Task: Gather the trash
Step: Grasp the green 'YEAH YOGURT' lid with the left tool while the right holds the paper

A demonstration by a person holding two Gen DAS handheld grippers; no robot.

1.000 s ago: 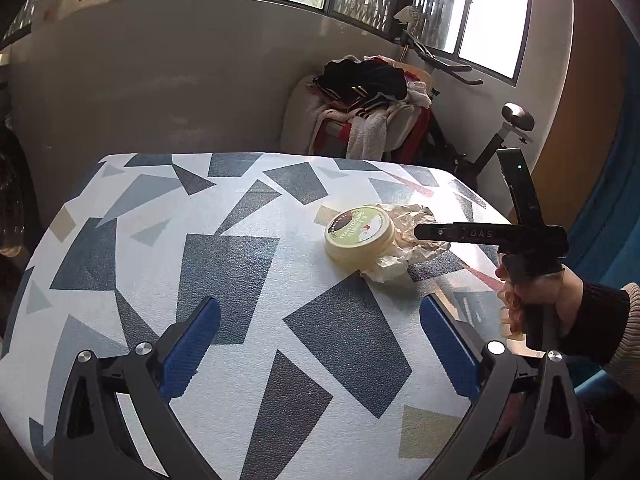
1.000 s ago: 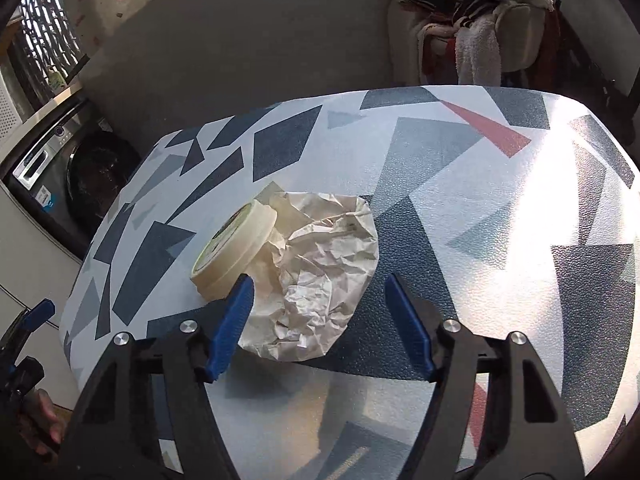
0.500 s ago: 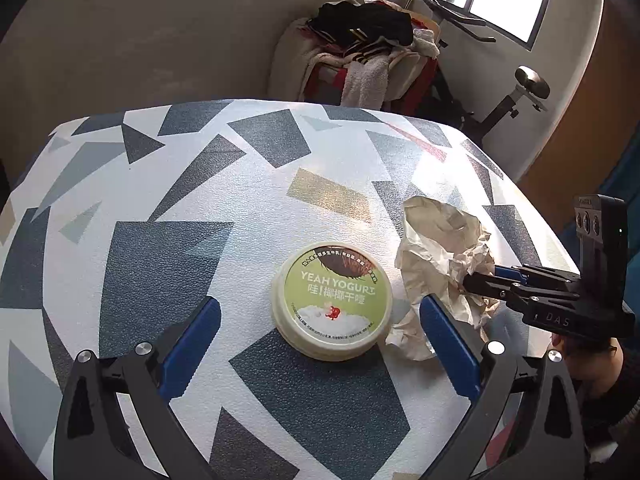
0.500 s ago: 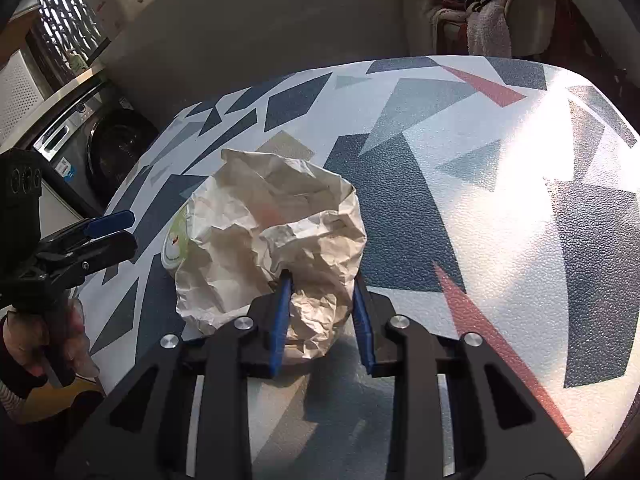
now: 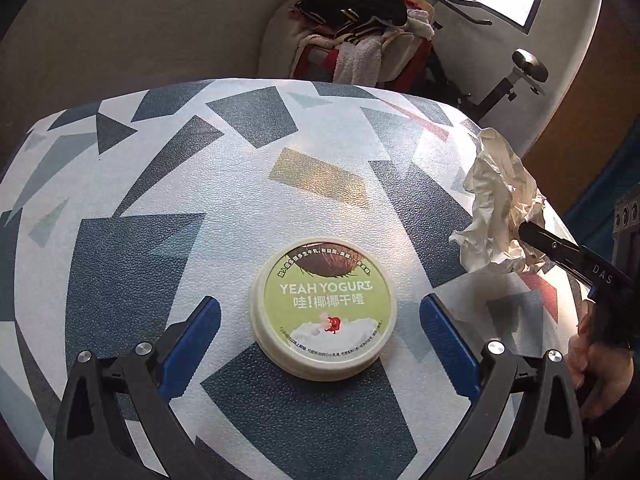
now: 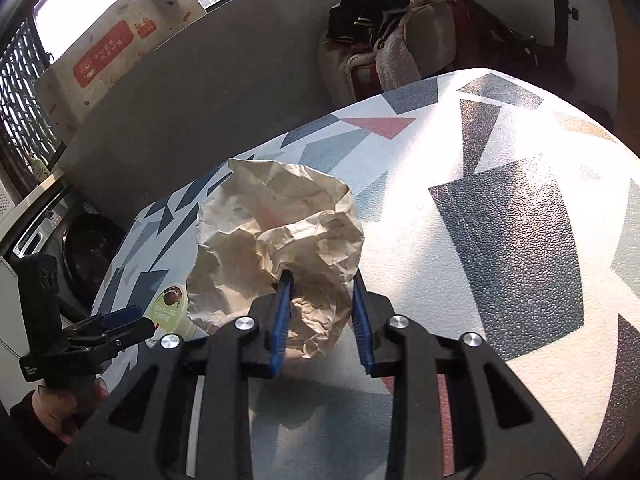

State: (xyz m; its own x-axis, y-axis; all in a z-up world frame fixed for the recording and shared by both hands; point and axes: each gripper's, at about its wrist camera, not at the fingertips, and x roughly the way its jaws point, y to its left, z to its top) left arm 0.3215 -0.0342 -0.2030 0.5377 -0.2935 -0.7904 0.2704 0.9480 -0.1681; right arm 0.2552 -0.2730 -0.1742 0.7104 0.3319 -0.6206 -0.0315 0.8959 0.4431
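A round cream yogurt tub (image 5: 324,309) with a green "YEAH YOGURT" lid sits on the patterned table (image 5: 160,208); it also shows in the right wrist view (image 6: 168,307). My left gripper (image 5: 320,336) is open, its blue pads on either side of the tub and apart from it. My right gripper (image 6: 320,304) is shut on a crumpled beige paper wrapper (image 6: 280,232) and holds it lifted above the table. The wrapper (image 5: 496,208) and the right gripper (image 5: 532,236) also show at the right of the left wrist view.
A chair piled with clothes and towels (image 5: 360,40) stands beyond the table's far edge. An exercise bike (image 5: 516,80) is at the back right. A washing machine (image 6: 80,244) stands left of the table. A grey wall panel (image 6: 200,92) runs behind.
My right gripper closed on the paper wrapper and lifted it up and to the right, off the table. My left gripper moved in closer, so the yogurt tub now lies between its open fingers.
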